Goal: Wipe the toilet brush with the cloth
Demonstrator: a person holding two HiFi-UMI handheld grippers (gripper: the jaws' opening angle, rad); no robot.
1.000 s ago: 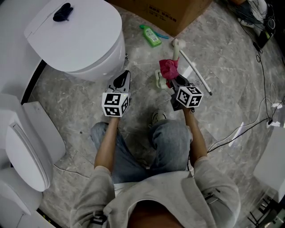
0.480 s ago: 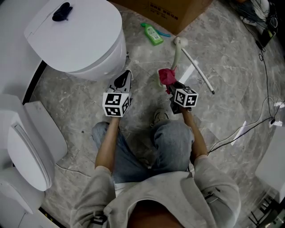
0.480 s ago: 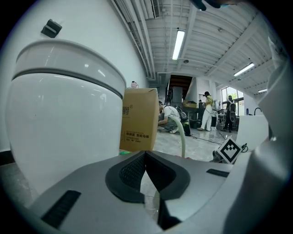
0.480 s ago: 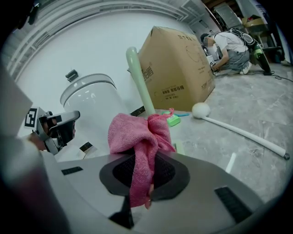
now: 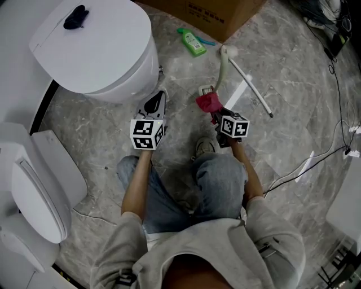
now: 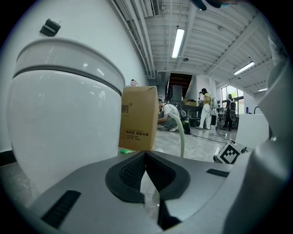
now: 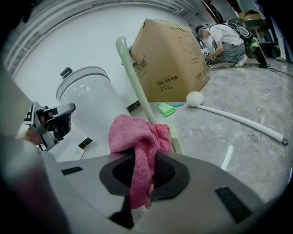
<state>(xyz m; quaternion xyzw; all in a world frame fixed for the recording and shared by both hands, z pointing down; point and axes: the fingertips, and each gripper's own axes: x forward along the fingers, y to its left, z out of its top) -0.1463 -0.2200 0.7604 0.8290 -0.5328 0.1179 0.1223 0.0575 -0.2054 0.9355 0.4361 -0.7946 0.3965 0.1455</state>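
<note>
grey left tool and right tool, black pads, square-marked cubes; pale hoodie, blue jeans.

The cloth looks nubby, the toilet glossy.

Grey marble floor, white toilet, cardboard box

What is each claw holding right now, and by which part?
The right claw pinches the pink cloth by a bunched fold, the rest bulging out ahead. The left claw is shut, holding nothing.
</note>
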